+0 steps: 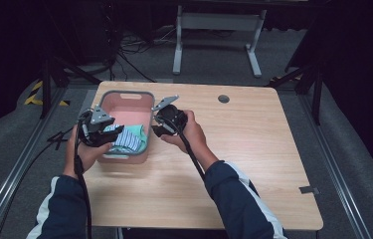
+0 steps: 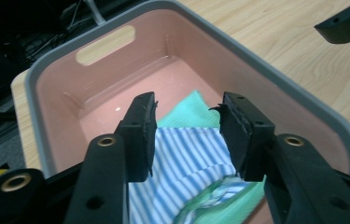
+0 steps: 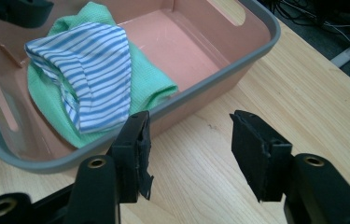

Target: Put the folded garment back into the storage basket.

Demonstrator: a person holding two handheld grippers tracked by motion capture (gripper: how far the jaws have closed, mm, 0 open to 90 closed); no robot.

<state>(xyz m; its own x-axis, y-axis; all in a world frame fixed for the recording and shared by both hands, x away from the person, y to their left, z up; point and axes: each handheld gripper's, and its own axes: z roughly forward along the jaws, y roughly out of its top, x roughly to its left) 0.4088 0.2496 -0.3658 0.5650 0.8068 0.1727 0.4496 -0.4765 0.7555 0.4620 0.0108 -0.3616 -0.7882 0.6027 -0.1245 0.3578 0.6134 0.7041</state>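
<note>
A pink bin with a grey rim stands at the table's left. Inside it, a blue-and-white striped cloth lies folded on a green cloth. My left gripper hangs over the bin's near end. In the left gripper view it is open above the striped cloth, with nothing pressed between the pads. My right gripper is beside the bin's right wall. In the right gripper view it stands open over bare wood, with the striped cloth and green cloth beyond the rim.
The wooden table stretches to the right of the bin, with a round cable hole near its far edge. A white table frame and cables lie on the floor behind. The far half of the bin floor is bare.
</note>
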